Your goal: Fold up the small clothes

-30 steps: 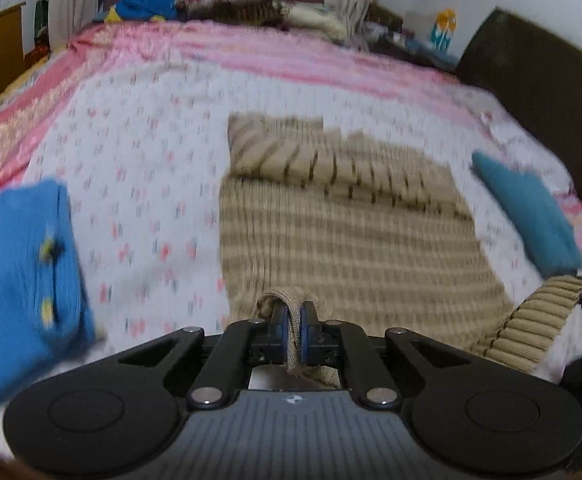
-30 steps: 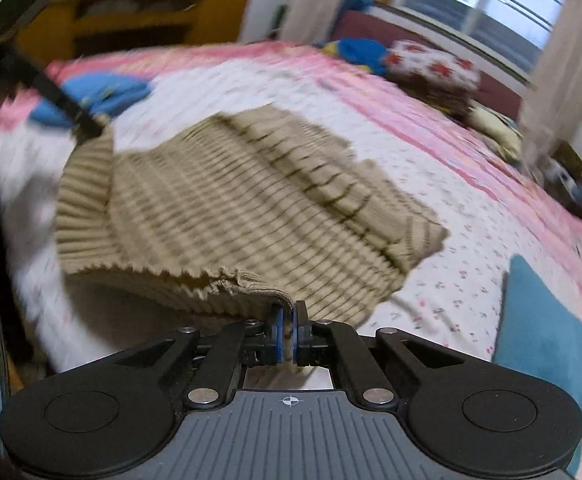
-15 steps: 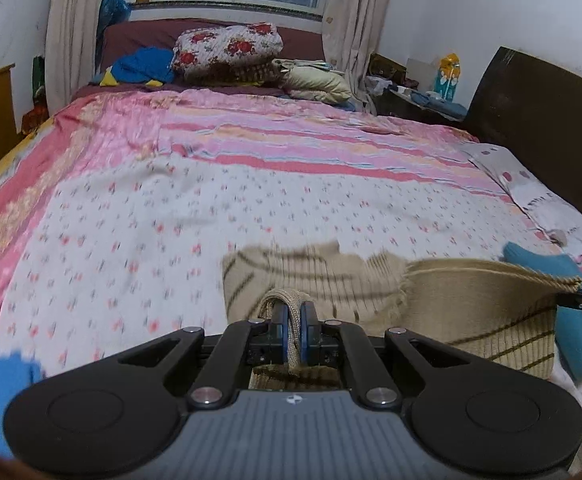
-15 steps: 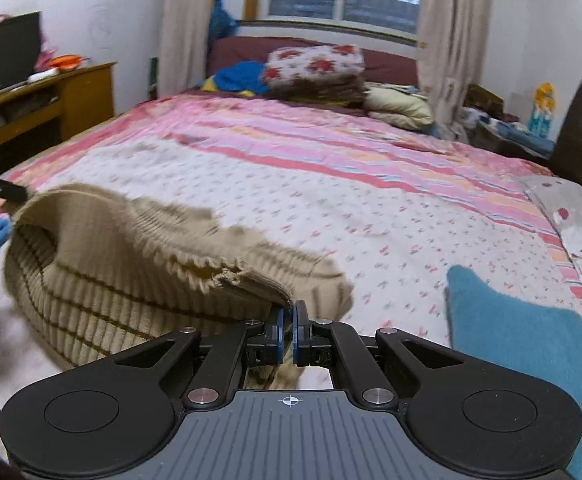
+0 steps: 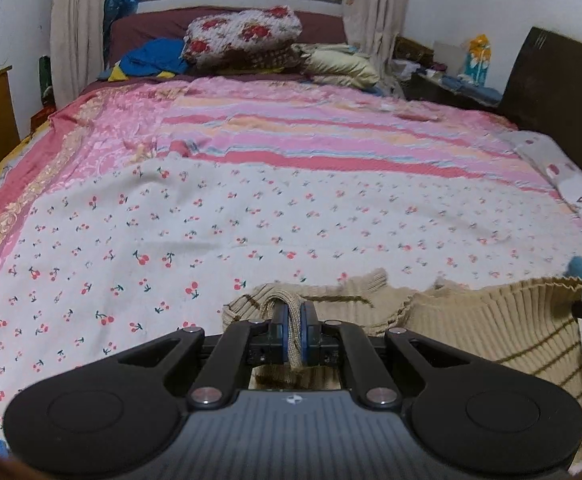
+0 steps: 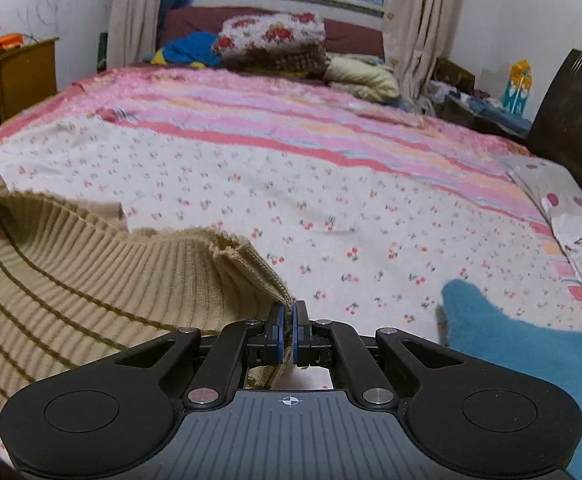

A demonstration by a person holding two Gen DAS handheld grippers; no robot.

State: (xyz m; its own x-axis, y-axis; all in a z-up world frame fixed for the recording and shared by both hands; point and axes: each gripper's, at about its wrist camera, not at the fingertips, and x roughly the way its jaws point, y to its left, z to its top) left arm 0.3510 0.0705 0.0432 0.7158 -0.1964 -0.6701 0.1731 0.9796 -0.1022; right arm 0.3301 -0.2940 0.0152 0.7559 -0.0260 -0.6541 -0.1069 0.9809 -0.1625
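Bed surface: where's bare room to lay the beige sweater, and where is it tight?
Free: the cherry-print sheet ahead of both grippers, bordered by the pink striped blanket beyond and the beige sweater in front. Tight: right side, where the teal garment lies beside the right gripper; far end, piled with the floral pillow and blue clothes.

both wrist views low over bed [image 5: 251, 220]

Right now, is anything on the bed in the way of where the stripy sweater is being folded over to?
Nothing visible is. Both the left gripper and right gripper are shut on the beige sweater, and the cherry-print sheet ahead is bare. The teal cloth lies off to the right side.
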